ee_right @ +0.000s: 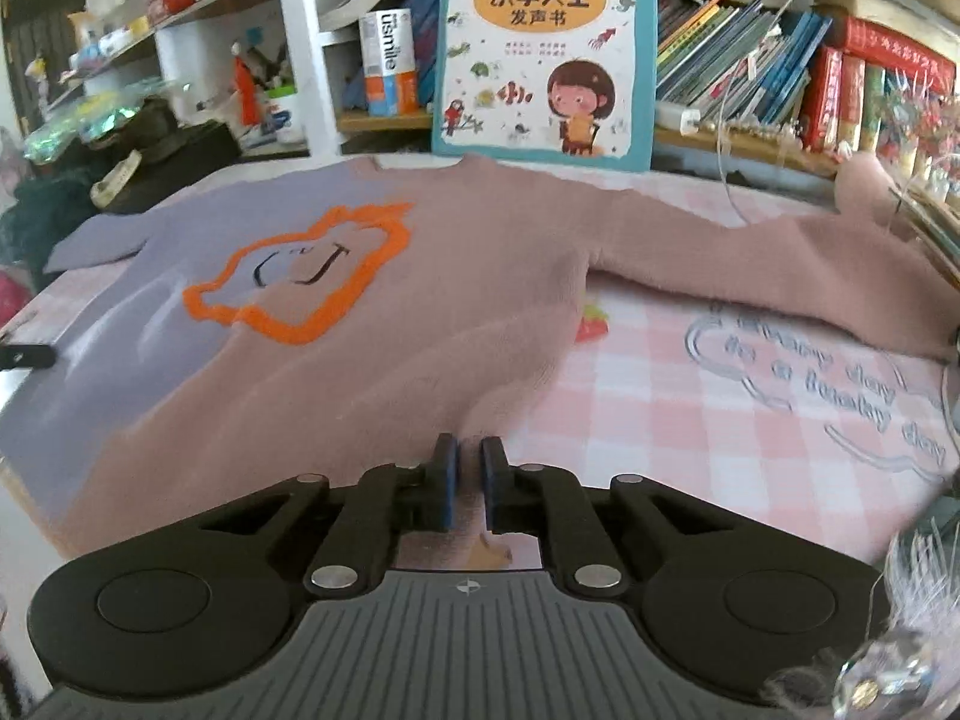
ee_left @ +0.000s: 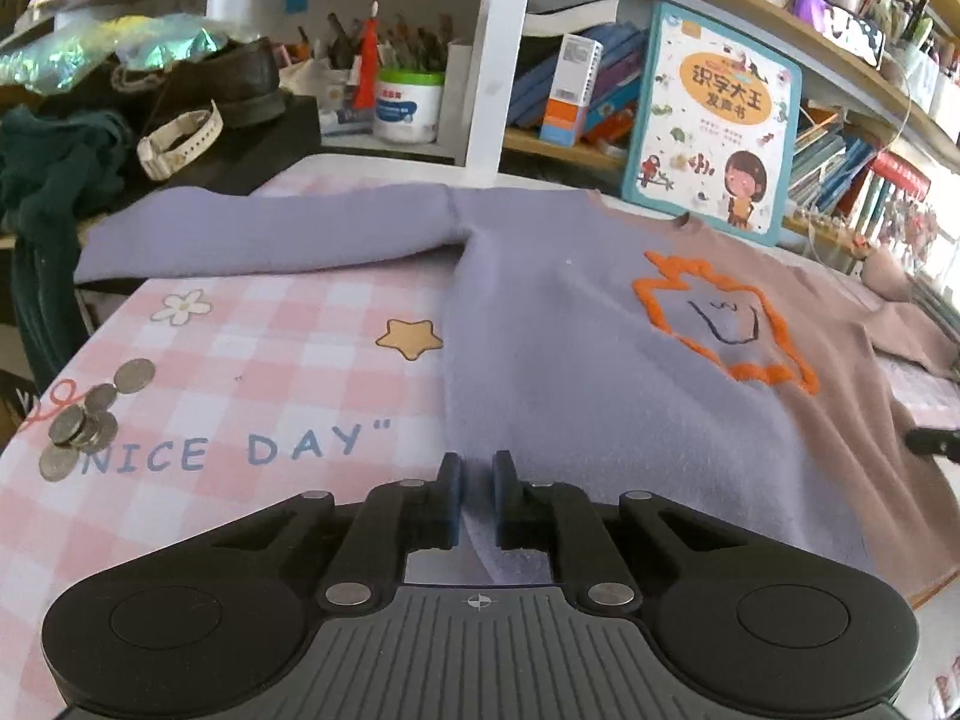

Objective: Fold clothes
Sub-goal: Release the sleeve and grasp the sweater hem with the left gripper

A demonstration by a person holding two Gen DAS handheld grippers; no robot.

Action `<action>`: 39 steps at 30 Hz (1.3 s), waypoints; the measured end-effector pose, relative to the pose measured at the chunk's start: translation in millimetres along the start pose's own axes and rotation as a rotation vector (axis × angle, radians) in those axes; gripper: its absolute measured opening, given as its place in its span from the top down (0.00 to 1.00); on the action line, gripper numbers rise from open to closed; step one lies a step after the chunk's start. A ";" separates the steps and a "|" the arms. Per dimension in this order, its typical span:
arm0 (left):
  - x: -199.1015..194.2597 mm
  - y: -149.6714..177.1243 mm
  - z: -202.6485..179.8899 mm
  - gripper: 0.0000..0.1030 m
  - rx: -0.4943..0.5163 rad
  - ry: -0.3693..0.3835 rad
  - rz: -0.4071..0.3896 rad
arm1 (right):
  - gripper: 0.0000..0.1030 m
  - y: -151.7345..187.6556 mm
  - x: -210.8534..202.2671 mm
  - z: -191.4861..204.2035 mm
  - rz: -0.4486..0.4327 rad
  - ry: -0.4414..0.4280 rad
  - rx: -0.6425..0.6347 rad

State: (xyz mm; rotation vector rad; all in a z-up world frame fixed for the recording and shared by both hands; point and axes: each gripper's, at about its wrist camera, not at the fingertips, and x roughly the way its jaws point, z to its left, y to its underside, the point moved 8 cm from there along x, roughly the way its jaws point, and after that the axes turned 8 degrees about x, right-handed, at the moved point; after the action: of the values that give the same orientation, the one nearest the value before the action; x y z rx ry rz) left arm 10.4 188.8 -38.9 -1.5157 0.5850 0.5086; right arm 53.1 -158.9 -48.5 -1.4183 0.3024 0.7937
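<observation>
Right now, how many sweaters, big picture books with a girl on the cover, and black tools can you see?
Sweater: 1
Picture book: 1
Tools: 2, the left tool and the right tool
Total: 4

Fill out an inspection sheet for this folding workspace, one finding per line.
Surface: pink checked tablecloth printed with words, a star and a flower.
Job's things: two-tone sweater, lilac and dusty pink, lying flat face up, sleeves spread, orange outlined face on the chest.
Clutter: coins piled near the cloth's left edge; wristwatch at the back left.
Grippers: left hand-held gripper shut on the lilac hem; right hand-held gripper shut on the pink hem.
Cables: thin clear wire looping down at the right.
Surroundings: children's book propped behind the collar; crowded bookshelves.
</observation>
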 end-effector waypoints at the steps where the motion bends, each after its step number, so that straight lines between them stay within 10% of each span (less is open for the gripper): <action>1: 0.4 -0.4 -1.7 0.91 0.006 -0.007 -0.005 | 0.92 -1.9 3.6 0.5 -0.017 0.016 -0.015; 31: 8.3 -9.6 5.0 0.93 -0.028 -0.055 -0.044 | 0.90 3.2 1.1 -0.5 -0.055 0.060 -0.008; 39: -1.5 -2.6 2.3 0.64 -0.060 -0.022 -0.012 | 0.81 9.6 -13.2 -13.6 -0.019 -0.048 0.167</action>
State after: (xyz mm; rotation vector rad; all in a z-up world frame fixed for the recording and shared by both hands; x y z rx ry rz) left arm 11.0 191.3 -36.0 -1.5674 0.5477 0.5369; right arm 41.0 -176.3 -49.7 -1.2420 0.3105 0.7684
